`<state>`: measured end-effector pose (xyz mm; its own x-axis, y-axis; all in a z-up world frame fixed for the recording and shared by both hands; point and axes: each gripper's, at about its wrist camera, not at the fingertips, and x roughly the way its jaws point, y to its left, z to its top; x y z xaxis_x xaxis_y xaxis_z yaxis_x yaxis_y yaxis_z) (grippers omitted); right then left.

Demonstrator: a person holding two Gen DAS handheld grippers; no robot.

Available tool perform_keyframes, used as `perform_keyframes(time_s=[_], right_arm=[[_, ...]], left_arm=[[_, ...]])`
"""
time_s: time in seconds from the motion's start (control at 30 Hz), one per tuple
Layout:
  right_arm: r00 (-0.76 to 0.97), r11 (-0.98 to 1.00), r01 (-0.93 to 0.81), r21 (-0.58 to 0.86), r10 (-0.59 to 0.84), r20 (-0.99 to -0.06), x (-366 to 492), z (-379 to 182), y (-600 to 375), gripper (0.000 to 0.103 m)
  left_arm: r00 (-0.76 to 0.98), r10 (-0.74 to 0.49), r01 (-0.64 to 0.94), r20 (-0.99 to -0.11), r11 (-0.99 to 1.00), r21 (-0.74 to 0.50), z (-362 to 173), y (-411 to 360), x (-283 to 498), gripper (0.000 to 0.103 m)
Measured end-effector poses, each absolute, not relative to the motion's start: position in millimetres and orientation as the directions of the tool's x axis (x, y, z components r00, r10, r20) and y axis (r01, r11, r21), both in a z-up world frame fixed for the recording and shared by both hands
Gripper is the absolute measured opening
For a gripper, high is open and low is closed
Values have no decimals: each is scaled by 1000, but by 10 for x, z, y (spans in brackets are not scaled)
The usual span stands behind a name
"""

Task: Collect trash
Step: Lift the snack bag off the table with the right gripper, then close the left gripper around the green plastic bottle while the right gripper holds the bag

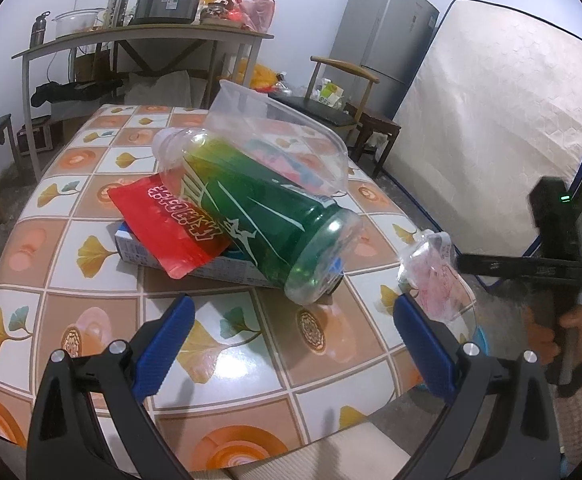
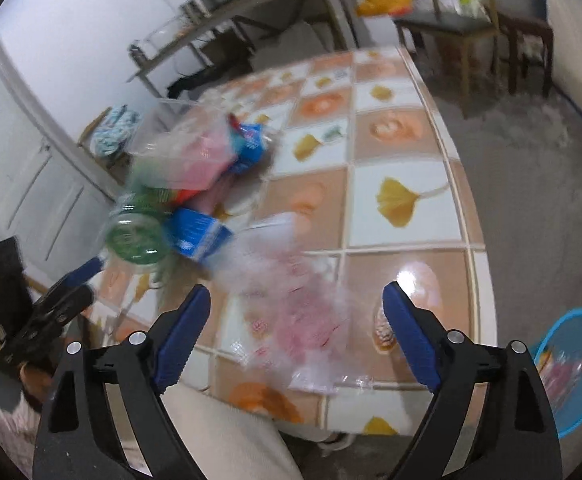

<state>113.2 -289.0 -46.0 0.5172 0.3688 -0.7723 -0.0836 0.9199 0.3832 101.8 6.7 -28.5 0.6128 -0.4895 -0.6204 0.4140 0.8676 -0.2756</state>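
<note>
A pile of trash lies on the tiled table [image 1: 91, 312]: a green-labelled plastic bottle [image 1: 259, 208] on its side, a red packet [image 1: 171, 224], a blue and white box [image 1: 219, 268] under them, and a clear plastic container [image 1: 279, 140] behind. A crumpled clear wrapper with pink print [image 1: 435, 280] lies near the table's right edge. My left gripper [image 1: 291, 328] is open, just short of the bottle's base. My right gripper [image 2: 297, 316] is open above the same wrapper [image 2: 291, 304], which lies between its fingers. The bottle [image 2: 137, 236] and box [image 2: 197, 236] show blurred at the left.
A blue bin [image 2: 567, 364] with trash stands on the floor off the table's right edge. A mattress [image 1: 491, 120] leans on the wall beside a fridge [image 1: 387, 36]. A chair [image 1: 331, 100] and a cluttered side table [image 1: 139, 36] stand beyond.
</note>
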Motion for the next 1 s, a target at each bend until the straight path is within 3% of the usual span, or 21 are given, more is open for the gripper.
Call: perform_keyframes(time_s=[0.1,0.3,0.57,0.7,0.83,1.0], right_arm=[[468,915,-96,392,389,-793,1213,-638,-2788,84],[465,951,-174,257,309,-830,1187,-758,-2445,84],[469,958,-238,161,258,-844,1021,-802,-2314,70],[471,955,-248,164,267,-841,969,-798,-2289,58],[463,945,-256,203,304,-833,951,-805,-2261,38],[465,938,-254,234,331,-821,910,-806,-2238,19]], left_arm=[[613,-485,413,-623,870,-271,-284,67,1031,97],[616,-478,405,-627,874,-269,-306,100,1058,97],[601,-514,371,-612,858,-356,-284,181,1172,97],[583,-554,324,-594,829,-455,-249,250,1324,97],[582,-569,236,-580,801,-550,-215,311,1534,97],[593,-488,175,-640,855,-489,-170,141,1763,97]])
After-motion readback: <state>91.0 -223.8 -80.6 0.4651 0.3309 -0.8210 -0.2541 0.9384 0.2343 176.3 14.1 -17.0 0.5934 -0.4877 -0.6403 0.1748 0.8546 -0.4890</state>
